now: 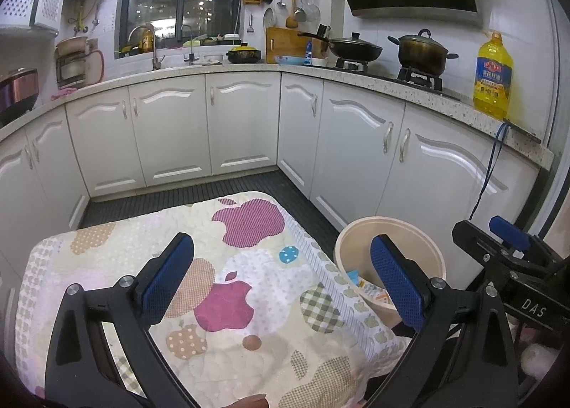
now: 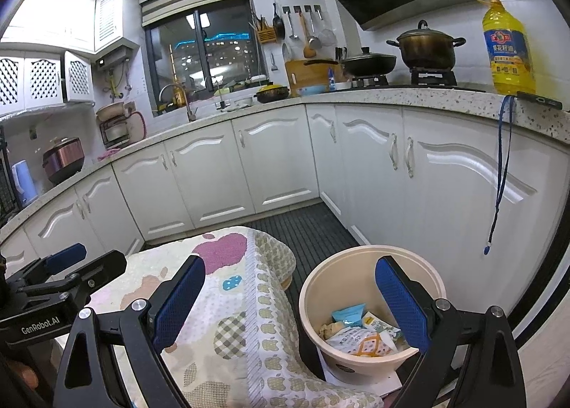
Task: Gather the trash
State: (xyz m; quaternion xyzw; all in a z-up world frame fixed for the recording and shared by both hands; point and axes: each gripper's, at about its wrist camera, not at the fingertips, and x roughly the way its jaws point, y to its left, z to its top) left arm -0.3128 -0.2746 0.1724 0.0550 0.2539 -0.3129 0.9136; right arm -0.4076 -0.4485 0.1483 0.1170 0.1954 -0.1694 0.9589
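A beige round bin (image 2: pixel 370 265) stands on the floor right of a low table covered with an apple-print quilt (image 2: pixel 231 301). Inside the bin lie several snack wrappers (image 2: pixel 359 333), white, blue and orange. The bin also shows in the left wrist view (image 1: pixel 388 230), with wrappers (image 1: pixel 374 292) at its bottom. My left gripper (image 1: pixel 281 278) is open and empty above the quilt (image 1: pixel 228 265). My right gripper (image 2: pixel 290 304) is open and empty, above the quilt's right edge and the bin. Each gripper shows at the other view's edge.
White kitchen cabinets (image 1: pixel 242 123) wrap around a dark ribbed floor mat (image 1: pixel 199 194). On the counter stand a yellow oil bottle (image 1: pixel 493 76), pots on a stove (image 1: pixel 422 51) and a sink tap (image 1: pixel 153 48). A blue lanyard (image 2: pixel 498 172) hangs off the counter edge.
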